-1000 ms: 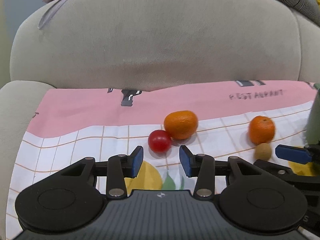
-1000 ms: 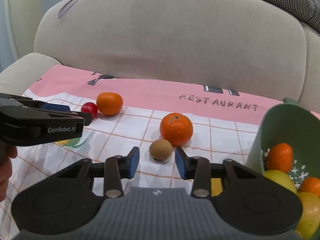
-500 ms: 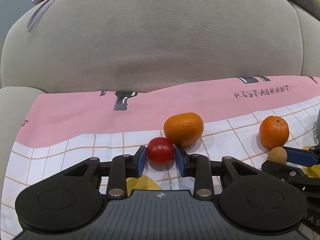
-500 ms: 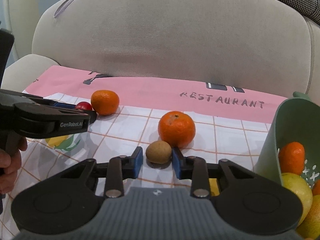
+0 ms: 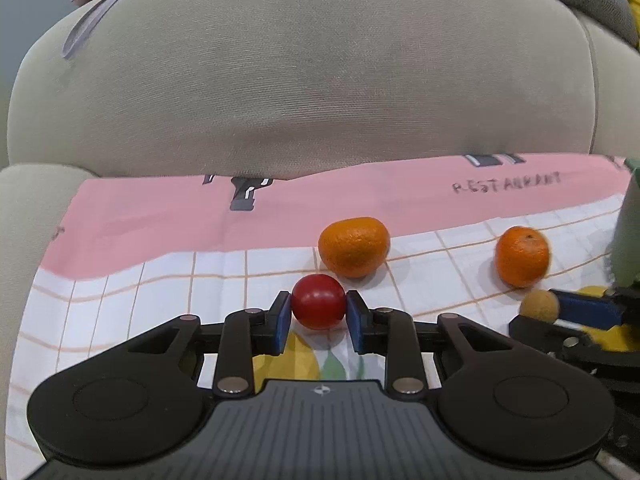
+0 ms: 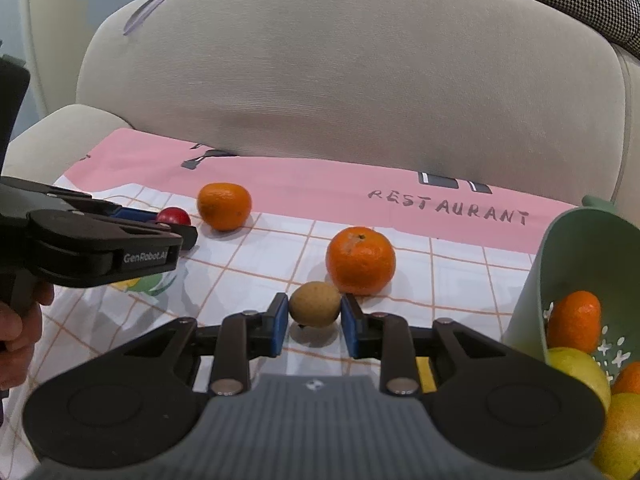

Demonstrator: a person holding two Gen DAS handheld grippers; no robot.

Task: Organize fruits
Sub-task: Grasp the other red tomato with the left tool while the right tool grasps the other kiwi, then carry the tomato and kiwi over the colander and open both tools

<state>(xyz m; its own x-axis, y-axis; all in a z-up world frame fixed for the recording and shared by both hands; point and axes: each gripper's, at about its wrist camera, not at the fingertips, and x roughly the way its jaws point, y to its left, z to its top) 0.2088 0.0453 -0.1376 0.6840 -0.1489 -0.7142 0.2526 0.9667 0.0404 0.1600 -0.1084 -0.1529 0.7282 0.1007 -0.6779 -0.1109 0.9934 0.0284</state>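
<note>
A small red round fruit [image 5: 318, 306] lies on the patterned cloth [image 5: 152, 236], and my left gripper [image 5: 317, 316] is closing its jaws on it, both blue pads touching its sides. My right gripper [image 6: 314, 316] is closing on a small brown round fruit [image 6: 314, 303], pads against both its sides. Two mandarins stay loose on the cloth: one [image 5: 354, 246] just behind the red fruit, the other [image 6: 360, 260] just behind the brown fruit. In the right wrist view the left gripper [image 6: 180, 236] reaches in from the left, with the red fruit [image 6: 173, 216] at its tip.
A green basket [image 6: 560, 264] lies tilted at the right edge with several mandarins and yellow-green fruits inside. The cloth covers a beige sofa seat, with the backrest [image 5: 320, 80] close behind. A hand [image 6: 16, 328] holds the left gripper's handle.
Both grippers moved forward around their fruits and closed: the left jaws now touch the red fruit, the right jaws touch the brown fruit. The mandarins stayed put.
</note>
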